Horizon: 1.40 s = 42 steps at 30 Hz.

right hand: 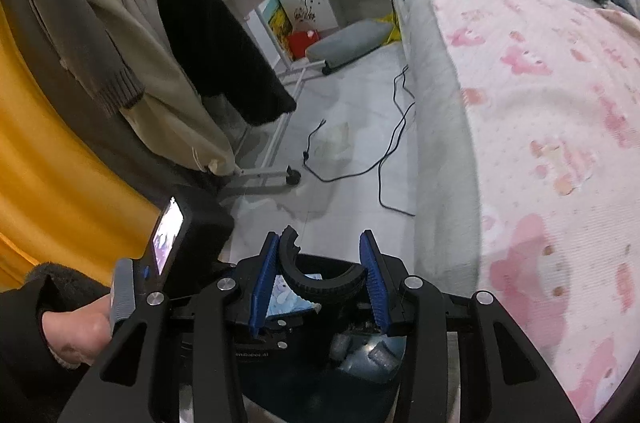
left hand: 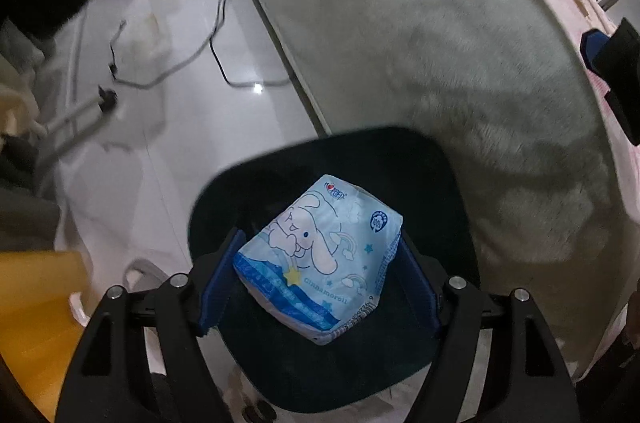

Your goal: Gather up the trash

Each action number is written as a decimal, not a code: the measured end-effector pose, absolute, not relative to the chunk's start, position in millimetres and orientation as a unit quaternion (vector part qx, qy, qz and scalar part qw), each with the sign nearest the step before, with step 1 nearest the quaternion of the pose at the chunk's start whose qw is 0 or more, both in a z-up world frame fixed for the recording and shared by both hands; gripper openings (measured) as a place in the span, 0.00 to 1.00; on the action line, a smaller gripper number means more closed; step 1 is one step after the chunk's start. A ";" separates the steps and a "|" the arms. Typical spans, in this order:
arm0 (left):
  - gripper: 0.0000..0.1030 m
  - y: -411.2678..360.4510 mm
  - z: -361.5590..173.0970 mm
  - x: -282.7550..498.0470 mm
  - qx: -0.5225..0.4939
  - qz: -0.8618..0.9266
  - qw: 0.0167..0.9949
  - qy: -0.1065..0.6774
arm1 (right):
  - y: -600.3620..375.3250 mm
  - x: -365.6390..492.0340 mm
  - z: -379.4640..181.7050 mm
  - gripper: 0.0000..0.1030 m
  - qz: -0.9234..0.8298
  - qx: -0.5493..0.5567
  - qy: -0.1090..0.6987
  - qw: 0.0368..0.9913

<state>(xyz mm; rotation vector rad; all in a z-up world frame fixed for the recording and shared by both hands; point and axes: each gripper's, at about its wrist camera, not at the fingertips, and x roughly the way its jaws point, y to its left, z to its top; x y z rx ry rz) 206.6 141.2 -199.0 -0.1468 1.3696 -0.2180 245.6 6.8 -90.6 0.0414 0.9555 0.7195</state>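
Observation:
My left gripper (left hand: 320,263) is shut on a light blue tissue pack (left hand: 320,255) with a cartoon dog print, holding it right above the dark bin (left hand: 448,207). My right gripper (right hand: 322,271) is shut on a curved black rubber piece (right hand: 316,281), a broken ring, held above the same bin (right hand: 320,383). Under it I see the tissue pack (right hand: 286,297) and the left gripper's body (right hand: 256,343). A crushed clear bottle (right hand: 368,359) lies in the bin.
A bed with a pink sheet (right hand: 540,143) and grey side (left hand: 420,43) runs along the right. Black cables (right hand: 388,151) lie on the white tiled floor (left hand: 180,83). A clothes rack with hanging coats (right hand: 132,43) stands on the left.

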 end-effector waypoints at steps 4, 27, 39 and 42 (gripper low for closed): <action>0.76 144.0 -215.9 202.3 -0.068 -0.105 0.746 0.654 | 18.5 247.4 -100.1 0.41 0.342 0.010 0.462 0.818; 0.85 207.6 -152.0 185.1 -0.074 -0.051 0.809 0.581 | 54.0 252.7 -150.6 0.41 0.332 -0.044 0.501 0.798; 0.77 215.9 -68.0 178.4 -0.036 -0.044 0.884 0.465 | 73.1 243.8 -200.4 0.41 0.340 -0.076 0.553 0.757; 0.77 212.4 -54.4 175.9 -0.039 -0.058 0.894 0.442 | 75.7 238.9 -211.9 0.41 0.339 -0.090 0.563 0.748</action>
